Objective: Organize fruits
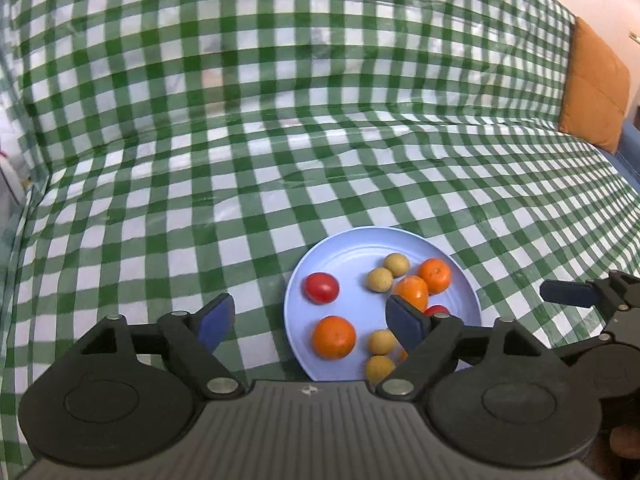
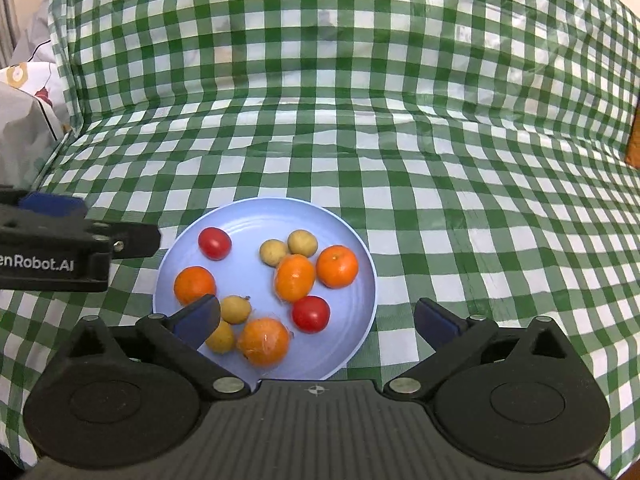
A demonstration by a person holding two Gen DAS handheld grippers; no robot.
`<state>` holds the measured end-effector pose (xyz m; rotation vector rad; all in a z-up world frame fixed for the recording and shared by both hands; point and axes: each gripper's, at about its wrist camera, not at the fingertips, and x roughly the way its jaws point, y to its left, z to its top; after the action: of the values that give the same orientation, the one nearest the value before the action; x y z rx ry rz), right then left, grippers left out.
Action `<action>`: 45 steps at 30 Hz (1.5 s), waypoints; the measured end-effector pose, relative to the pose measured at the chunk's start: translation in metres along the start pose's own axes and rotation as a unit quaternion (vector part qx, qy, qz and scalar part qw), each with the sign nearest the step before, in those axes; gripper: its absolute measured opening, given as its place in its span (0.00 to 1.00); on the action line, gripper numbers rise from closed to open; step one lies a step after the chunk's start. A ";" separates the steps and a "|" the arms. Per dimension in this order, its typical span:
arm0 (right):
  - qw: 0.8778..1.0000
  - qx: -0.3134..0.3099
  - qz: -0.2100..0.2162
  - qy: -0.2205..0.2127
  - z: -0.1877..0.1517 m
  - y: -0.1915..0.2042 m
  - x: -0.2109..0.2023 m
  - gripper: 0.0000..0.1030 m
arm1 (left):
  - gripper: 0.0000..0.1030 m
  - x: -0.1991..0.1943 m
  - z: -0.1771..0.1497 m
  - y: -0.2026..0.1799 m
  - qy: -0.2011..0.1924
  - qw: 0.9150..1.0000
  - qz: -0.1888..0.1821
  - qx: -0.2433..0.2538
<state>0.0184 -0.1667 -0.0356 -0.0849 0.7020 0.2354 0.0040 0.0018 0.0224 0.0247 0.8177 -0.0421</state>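
A light blue plate [image 2: 352, 248] lies on the green checked cloth and holds several fruits: oranges [image 2: 337, 266], two red tomatoes [image 2: 215, 243] and small yellow-brown longans [image 2: 303, 242]. It also shows in the left wrist view [image 1: 340, 248], with an orange [image 1: 334, 337] and a tomato [image 1: 321, 287]. My left gripper [image 1: 312, 322] is open and empty above the plate's left part. My right gripper [image 2: 316, 322] is open and empty above the plate's near edge. Each gripper shows at the edge of the other's view.
The green and white checked cloth [image 1: 240, 160] covers the surface and rises up a backrest behind. An orange cushion [image 1: 596, 88] stands at the far right. Crumpled white wrapping [image 2: 28, 92] lies at the far left.
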 end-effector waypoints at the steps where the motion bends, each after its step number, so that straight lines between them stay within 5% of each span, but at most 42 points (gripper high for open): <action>1: 1.000 0.001 0.001 0.001 0.000 0.000 0.000 0.99 | 0.93 0.001 0.000 0.002 0.002 1.000 0.002 -0.002; 17: 0.999 0.024 -0.011 0.030 -0.004 -0.013 0.017 0.99 | 0.99 0.023 -0.007 0.007 0.057 0.997 0.037 -0.025; 45: 0.999 0.028 -0.022 0.029 -0.004 -0.018 0.022 0.99 | 0.99 0.029 -0.010 -0.002 0.068 0.997 0.040 -0.008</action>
<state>0.0365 -0.1806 -0.0530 -0.0542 0.7629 0.1713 0.0166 -0.0008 -0.0053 0.0465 0.9519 0.0427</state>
